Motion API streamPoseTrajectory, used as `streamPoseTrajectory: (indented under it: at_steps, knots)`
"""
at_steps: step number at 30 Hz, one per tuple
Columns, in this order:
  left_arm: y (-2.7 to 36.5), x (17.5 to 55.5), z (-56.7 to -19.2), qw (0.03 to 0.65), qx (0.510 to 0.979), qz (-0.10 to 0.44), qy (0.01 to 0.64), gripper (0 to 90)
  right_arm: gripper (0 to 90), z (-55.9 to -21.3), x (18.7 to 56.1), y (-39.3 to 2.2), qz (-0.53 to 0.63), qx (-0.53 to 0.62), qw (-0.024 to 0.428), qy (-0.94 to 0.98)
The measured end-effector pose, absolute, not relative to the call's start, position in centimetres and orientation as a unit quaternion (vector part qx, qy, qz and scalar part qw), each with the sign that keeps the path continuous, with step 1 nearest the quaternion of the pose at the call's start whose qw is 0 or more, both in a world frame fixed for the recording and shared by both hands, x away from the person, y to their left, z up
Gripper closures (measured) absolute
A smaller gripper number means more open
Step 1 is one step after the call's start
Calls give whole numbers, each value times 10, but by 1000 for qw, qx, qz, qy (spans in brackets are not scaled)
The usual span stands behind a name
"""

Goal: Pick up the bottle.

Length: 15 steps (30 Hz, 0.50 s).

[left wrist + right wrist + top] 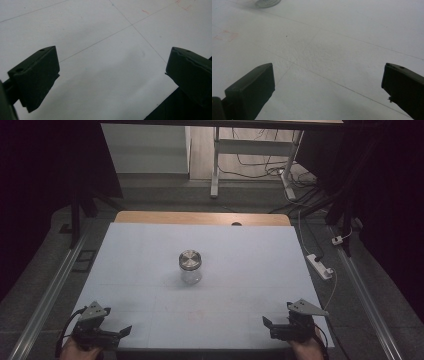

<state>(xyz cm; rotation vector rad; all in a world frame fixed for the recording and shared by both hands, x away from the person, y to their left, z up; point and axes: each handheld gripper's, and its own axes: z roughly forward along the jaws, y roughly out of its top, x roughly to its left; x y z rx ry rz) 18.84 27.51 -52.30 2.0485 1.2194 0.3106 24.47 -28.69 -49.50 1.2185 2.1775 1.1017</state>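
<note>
A: What is hard to make out?

B: The small clear glass jar with a round ribbed metal lid [190, 266] is cut off at the top edge of the right gripper view, only a sliver of it [267, 3] showing. Its contents are too dim to tell.

A: Where does it stand?

B: Upright at the middle of the matte white table sheet [250, 250], well apart from both tools.

A: And the tools?

B: The left gripper [124, 332] and right gripper [267, 324], black and blocky, rest at the near corners, jaws spread wide, holding nothing.
</note>
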Motion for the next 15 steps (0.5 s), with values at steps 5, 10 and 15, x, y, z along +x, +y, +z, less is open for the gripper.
streamPoseTrajectory:
  at_steps: [5,10,15]
  knots:
    - [277,190,-523,368,786,122,481,0,0,-495,246,-288,396,439,194,783]
    - [273,191,-523,354,790,131,483,0,0,-496,247,-289,398,441,191,781]
    - [272,193,-523,347,793,132,483,0,0,-496,248,-288,394,441,189,784]
